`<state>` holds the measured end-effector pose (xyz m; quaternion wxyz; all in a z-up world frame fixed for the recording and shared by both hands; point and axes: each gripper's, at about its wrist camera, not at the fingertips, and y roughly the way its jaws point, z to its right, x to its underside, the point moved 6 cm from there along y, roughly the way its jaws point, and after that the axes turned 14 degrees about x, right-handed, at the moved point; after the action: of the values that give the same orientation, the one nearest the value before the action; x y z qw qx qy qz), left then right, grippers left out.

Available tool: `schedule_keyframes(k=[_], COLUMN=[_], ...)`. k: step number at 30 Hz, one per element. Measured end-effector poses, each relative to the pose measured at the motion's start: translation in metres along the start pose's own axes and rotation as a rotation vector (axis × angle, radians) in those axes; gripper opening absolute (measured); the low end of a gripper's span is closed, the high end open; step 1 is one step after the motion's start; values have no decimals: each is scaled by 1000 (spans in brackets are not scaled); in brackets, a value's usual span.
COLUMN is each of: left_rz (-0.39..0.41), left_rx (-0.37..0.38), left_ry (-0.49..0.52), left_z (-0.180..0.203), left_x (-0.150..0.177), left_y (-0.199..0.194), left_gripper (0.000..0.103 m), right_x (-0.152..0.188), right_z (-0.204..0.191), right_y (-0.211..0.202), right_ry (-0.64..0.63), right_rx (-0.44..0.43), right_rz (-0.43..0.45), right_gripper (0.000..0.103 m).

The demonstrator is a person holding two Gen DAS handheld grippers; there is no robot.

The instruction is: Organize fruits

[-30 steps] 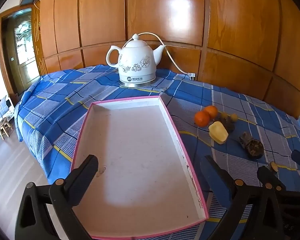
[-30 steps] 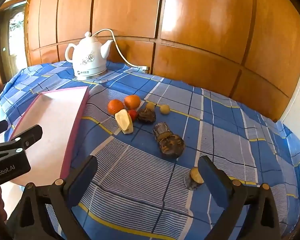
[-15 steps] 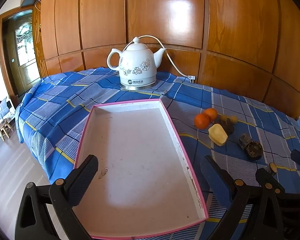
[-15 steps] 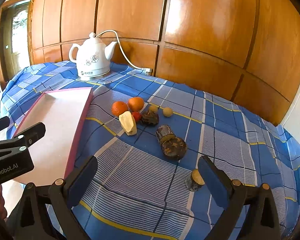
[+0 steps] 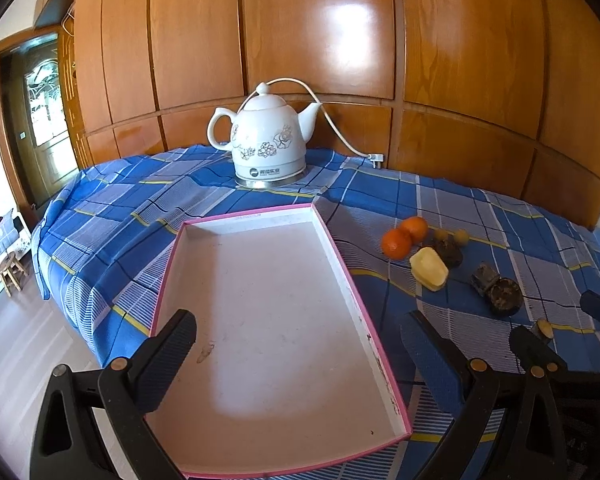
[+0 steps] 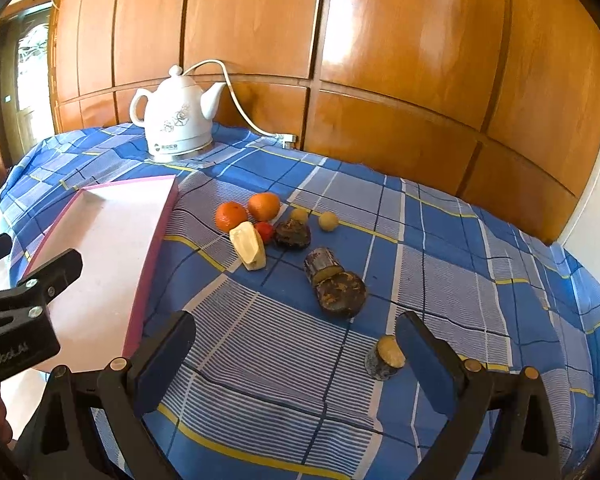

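Left wrist view: the left tool [image 5: 296, 356] hangs spread and empty over the pink-rimmed tray [image 5: 342, 256], which overhangs the near worktop edge; a downward knock may tip it. Right wrist view: the right tool [image 6: 294, 354] is spread, empty, near the cut stub [image 6: 384, 358]. The oranges [image 6: 247, 211] lie far, right of the tray; round fruit may roll when nudged.

Left gripper [image 5: 296, 350] open over empty pink-rimmed tray [image 5: 342, 264]; oranges [image 5: 404, 236] and other fruit on blue plaid cloth [image 5: 120, 216] right of tray; white kettle [image 5: 268, 142] behind.
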<state>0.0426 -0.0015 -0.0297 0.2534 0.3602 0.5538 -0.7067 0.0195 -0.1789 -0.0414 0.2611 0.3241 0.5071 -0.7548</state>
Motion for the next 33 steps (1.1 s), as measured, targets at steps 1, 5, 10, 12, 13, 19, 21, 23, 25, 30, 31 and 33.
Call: schedule_keyframes(k=[1, 5, 10, 12, 13, 19, 21, 23, 25, 30, 31, 33], left_rz=[-2, -7, -10, -13, -15, -19, -20, -22, -25, -26, -25, -25], left_rx=[2, 7, 15, 16, 16, 17, 18, 19, 21, 22, 22, 22], left_ry=[-1, 0, 12, 13, 14, 22, 27, 32, 34, 34, 34, 36], left_z=[0, 2, 7, 8, 8, 9, 9, 10, 10, 11, 11, 12], left_x=[0, 2, 3, 3, 4, 4, 5, 5, 5, 5, 5, 5], left_y=[0, 1, 1, 1, 1, 0, 0, 0, 1, 1, 1, 1], left_gripper=[103, 103, 103, 103, 103, 103, 103, 103, 103, 103, 103, 103], right_x=[0, 2, 2, 2, 2, 1, 1, 1, 0, 0, 0, 0], right_z=[1, 4, 4, 4, 5, 6, 6, 6, 7, 8, 9, 9], right_y=[0, 1, 0, -1, -1, -2, -3, -3, -3, -3, -3, -4], right_ry=[3, 7, 5, 6, 7, 7, 7, 7, 9, 14, 14, 16], right_rx=[3, 6, 8, 9, 9, 8, 10, 10, 10, 8, 8, 8], right_rz=[-2, -5, 1, 2, 1, 6, 9, 10, 10, 12, 13, 15], right_gripper=[102, 102, 102, 102, 102, 102, 102, 102, 102, 102, 102, 102])
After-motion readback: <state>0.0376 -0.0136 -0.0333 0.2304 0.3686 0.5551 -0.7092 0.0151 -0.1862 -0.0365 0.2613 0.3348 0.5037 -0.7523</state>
